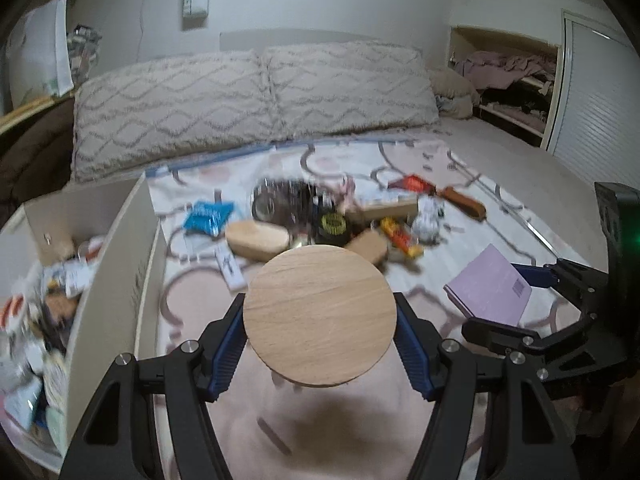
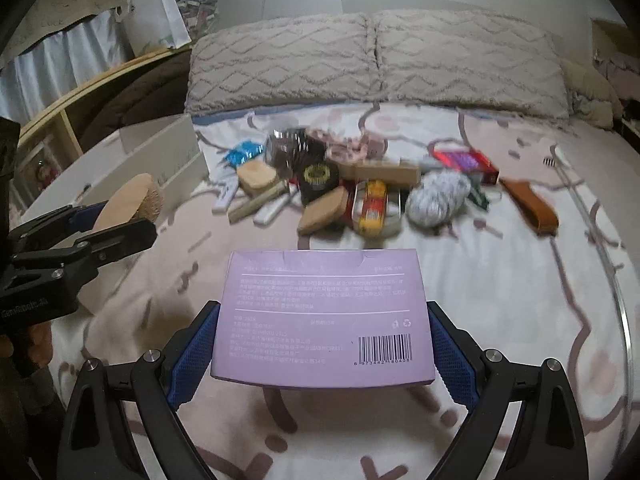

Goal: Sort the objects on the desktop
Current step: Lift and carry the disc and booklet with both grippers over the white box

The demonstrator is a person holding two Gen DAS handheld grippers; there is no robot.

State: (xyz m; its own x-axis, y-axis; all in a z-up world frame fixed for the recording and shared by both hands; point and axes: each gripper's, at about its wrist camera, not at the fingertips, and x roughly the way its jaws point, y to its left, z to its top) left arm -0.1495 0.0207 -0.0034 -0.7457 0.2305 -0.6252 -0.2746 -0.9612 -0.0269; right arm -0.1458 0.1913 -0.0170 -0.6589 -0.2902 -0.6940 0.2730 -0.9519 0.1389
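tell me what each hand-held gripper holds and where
Left hand-held gripper: round wooden brush, by its opposite edges. Right hand-held gripper: purple box, by its two sides.

Left hand-held gripper (image 1: 320, 316) clamping a round wooden disc (image 1: 320, 316) above the patterned bedspread (image 1: 460, 248), with the right hand-held gripper (image 1: 504, 300) gripping a lilac box (image 1: 488, 284) and an open white box (image 1: 120, 248) at left.

Each black plastic claw, left claw (image 1: 320, 344) and right claw (image 2: 322, 350), carries ribbed blue finger pads (image 1: 226, 354) and silver round screws (image 1: 123, 359).
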